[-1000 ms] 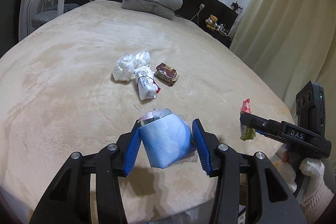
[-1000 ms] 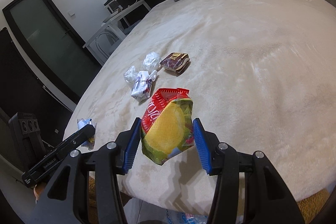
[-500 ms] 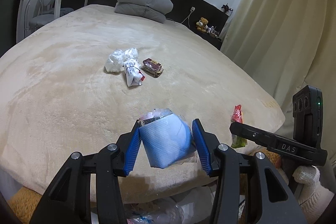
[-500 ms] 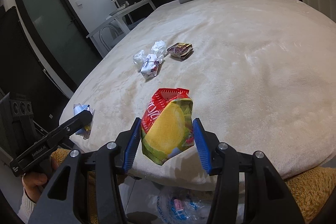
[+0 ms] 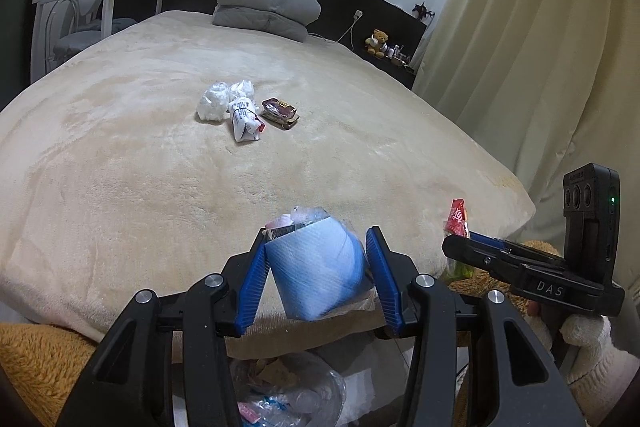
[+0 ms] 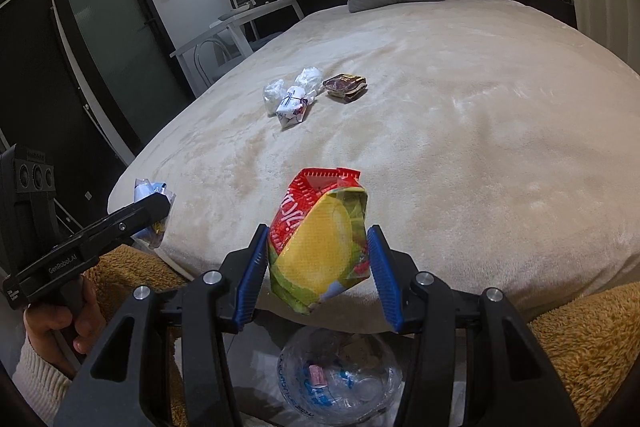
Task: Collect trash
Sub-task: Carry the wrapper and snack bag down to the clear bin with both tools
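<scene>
Low in the left wrist view, the left gripper (image 5: 316,267) pinches a blue wrapper (image 5: 318,269) at bottom centre, above a clear bag (image 5: 292,399). Bottom centre of the right wrist view, the right gripper (image 6: 318,267) clamps a yellow-red packet (image 6: 320,243); more trash (image 6: 294,101) lies upper centre on the bed (image 6: 480,147).

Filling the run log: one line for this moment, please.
left gripper: shut on blue wrapper | right gripper: shut on yellow snack bag | below: clear trash bag | bed: four pieces left

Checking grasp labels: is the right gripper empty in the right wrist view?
No, the right gripper is shut on a red and yellow snack wrapper, pinched between its blue pads above the bed's edge.
</scene>
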`<state>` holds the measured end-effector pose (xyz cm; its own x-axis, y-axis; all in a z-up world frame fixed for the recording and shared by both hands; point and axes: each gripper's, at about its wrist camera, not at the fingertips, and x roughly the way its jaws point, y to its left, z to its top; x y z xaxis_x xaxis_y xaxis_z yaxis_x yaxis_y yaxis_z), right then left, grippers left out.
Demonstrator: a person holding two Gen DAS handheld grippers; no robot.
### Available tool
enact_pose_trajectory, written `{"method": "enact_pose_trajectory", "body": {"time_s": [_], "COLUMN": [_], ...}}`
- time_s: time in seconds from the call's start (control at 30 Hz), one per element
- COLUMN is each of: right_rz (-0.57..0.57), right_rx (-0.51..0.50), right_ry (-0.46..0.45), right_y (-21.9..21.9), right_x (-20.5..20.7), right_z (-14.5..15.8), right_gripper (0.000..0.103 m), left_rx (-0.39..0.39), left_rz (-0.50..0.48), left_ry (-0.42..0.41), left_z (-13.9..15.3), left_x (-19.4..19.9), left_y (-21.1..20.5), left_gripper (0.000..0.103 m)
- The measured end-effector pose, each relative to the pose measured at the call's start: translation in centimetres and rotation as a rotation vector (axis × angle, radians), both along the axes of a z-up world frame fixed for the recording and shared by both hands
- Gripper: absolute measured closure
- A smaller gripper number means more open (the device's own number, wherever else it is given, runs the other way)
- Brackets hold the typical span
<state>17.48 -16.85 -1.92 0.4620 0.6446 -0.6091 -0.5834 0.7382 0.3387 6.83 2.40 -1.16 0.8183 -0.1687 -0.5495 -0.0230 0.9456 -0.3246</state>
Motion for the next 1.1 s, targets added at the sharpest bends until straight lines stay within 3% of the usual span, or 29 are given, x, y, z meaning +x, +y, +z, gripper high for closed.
{"method": "enact_pose_trajectory", "body": {"time_s": [0.3, 0.7, 0.83, 1.1], "right_rz": [0.003, 0.065, 0.098, 0.113], "right_rx": [-0.013, -0.027, -0.052, -0.166], "right_ry": [0.029, 0.136, 0.223, 0.421], "right_y": [-0.7, 0.1, 0.7, 2.5], "right_x": [-1.3, -2.4, -2.4, -1.6], "right_z": [-0.8, -3.0, -4.6, -9.1], "right_gripper": [0.053, 0.053, 0.053, 0.053], "left_rx": [0.016, -0.045, -0.079, -0.069], "left_rz": [-0.023, -0.036, -0.052, -0.077], "left_ry": [0.019, 0.109, 0.162, 0.325], "left_z": [-0.5, -3.0, -4.5, -8.7], "left_x": [-1.5, -2.9, -3.0, -1.9], "left_y": [-1.0, -1.9, -2.8, -4.2], "left_gripper": [0.056, 0.056, 0.056, 0.056]}}
